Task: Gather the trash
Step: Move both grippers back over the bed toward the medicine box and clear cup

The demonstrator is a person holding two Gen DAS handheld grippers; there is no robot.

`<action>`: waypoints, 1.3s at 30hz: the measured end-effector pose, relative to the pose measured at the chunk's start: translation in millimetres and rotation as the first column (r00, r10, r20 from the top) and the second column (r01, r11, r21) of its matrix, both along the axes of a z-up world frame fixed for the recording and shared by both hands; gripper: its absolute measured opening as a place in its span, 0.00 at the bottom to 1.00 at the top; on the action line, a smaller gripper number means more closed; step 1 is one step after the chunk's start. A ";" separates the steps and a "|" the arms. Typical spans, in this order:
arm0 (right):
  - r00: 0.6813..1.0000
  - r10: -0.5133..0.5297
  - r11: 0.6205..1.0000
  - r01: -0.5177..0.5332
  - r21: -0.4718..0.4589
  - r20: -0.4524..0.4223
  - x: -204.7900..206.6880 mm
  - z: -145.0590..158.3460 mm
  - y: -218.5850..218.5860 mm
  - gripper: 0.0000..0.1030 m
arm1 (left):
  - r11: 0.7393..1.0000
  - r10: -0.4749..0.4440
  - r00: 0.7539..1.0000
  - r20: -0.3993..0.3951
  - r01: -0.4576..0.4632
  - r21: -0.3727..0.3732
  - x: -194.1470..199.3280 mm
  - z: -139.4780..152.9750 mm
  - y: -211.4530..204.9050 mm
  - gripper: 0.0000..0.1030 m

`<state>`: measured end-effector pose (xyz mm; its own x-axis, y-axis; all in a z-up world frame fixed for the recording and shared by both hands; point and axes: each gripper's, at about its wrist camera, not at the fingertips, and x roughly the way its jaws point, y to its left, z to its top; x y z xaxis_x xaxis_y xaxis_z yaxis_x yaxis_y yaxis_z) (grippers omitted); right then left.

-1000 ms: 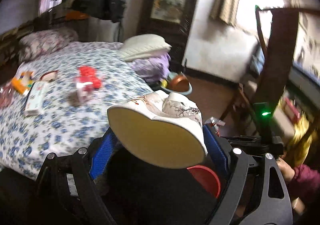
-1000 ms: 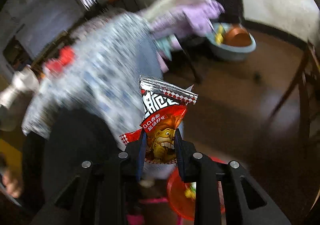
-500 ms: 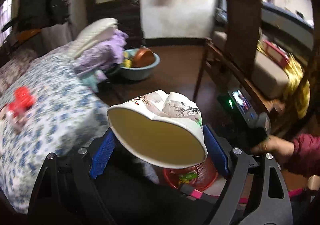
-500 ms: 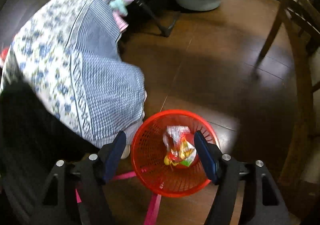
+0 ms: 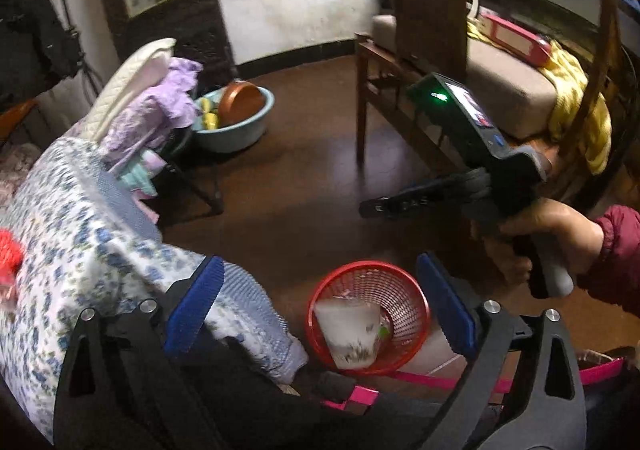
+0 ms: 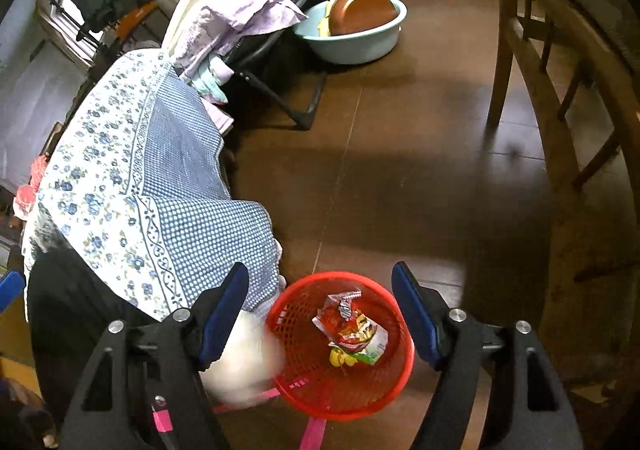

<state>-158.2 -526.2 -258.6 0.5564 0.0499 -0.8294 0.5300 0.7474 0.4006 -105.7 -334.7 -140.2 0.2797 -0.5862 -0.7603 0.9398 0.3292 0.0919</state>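
Left gripper wide open, right gripper too; paper cup in red basket, probably light, crushable, best pinched by rim.

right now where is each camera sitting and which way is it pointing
Left wrist: rides the left gripper, angled down at the floor and red basket holding a white cup; shows its open blue-padded fingers, the right gripper and the hand gripping it.
Right wrist: rides the right gripper, looking steeply down into the basket at a snack wrapper; shows its open fingers.
Shared: basket, floral bedcover, blue basin.
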 end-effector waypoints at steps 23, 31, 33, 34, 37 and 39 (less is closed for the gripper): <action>0.947 0.258 0.960 -0.230 -0.159 0.192 59.7 138.7 115.2 0.81 | 0.875 0.430 0.899 -0.081 -0.437 -0.206 77.0 46.2 127.9 0.93; 0.861 0.453 0.881 -0.393 -0.262 0.230 112.2 182.1 214.1 0.84 | 0.752 0.613 0.789 -0.045 -0.601 -0.271 118.9 55.5 198.6 0.93; 0.838 0.493 0.860 -0.429 -0.278 0.232 127.4 183.9 239.8 0.84 | 0.688 0.680 0.731 -0.057 -0.663 -0.294 138.9 58.3 225.8 0.93; 0.831 0.504 0.854 -0.436 -0.285 0.237 132.9 184.2 248.0 0.84 | 0.656 0.709 0.702 -0.069 -0.692 -0.303 149.0 59.4 238.7 0.93; 0.818 0.525 0.840 -0.452 -0.302 0.237 151.1 177.6 274.7 0.86 | 0.557 0.777 0.617 -0.128 -0.767 -0.319 178.6 59.1 276.8 0.93; 0.815 0.529 0.835 -0.452 -0.314 0.235 158.9 171.1 285.4 0.86 | 0.506 0.806 0.569 -0.164 -0.805 -0.309 197.5 54.6 296.7 0.93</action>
<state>0.7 -240.8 -87.5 0.7316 0.2120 -0.6479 -0.0506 0.9647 0.2584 91.8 -38.0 -85.6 0.7574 -0.3055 -0.5770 0.2545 0.9520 -0.1700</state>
